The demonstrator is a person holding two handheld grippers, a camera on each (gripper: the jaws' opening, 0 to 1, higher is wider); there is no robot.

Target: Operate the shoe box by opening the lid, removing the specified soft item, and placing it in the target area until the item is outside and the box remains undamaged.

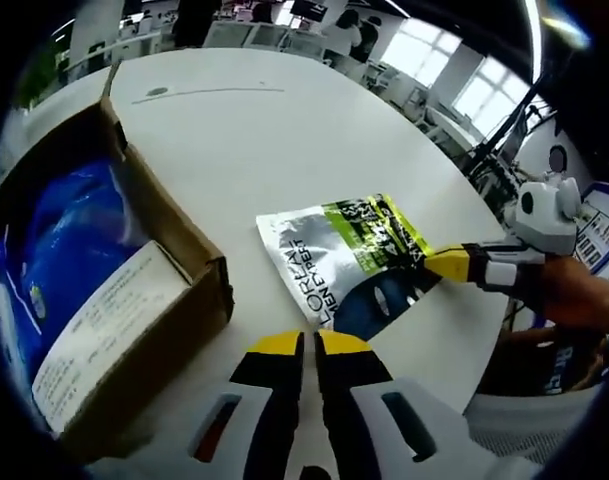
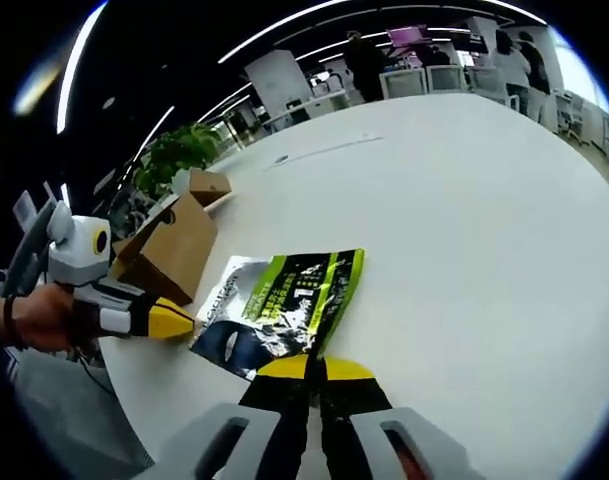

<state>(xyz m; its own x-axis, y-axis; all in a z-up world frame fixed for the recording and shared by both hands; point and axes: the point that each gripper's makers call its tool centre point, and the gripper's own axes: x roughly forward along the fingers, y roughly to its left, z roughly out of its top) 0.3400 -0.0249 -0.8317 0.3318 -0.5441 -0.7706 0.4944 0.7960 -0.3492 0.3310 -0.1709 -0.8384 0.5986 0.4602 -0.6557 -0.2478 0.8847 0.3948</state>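
Left gripper view
Left gripper (image 1: 310, 345): bottom centre of the frame, yellow-tipped black fingers (image 1: 275, 352) pressed together with nothing between them, just below the pouch's lower edge.
Soft item: flat silver, lime-green and dark blue foil pouch (image 1: 346, 262) printed "L'OREAL MEN EXPERT", lying on the table at centre, outside the box.
Shoe box: brown cardboard shoe box (image 1: 174, 245) at the left of the frame, open on top, blue material (image 1: 69, 225) inside and a white printed label (image 1: 99, 325) on its near end.
Right gripper (image 1: 446, 262): entering from the right edge, yellow tip touching the pouch's right corner, fingers appearing closed on that corner; held by a hand (image 1: 584, 295).
Table: large round white table (image 1: 264, 140) carrying box and pouch.
Background: office desks and bright windows along the top of the frame.

Right gripper view
Right gripper (image 2: 315, 368): bottom centre, yellow-tipped fingers (image 2: 346, 371) shut on the near edge of the pouch (image 2: 284, 305).
Shoe box (image 2: 174, 250): left of centre, beyond the pouch, near but apart from it.
Left gripper (image 2: 174, 322): at the left edge, yellow tip beside the pouch's left corner, held by a hand (image 2: 44, 318).
Table (image 2: 464, 220): white, spreading across the right of the frame.
Background: green potted plant (image 2: 179, 150) at upper left.
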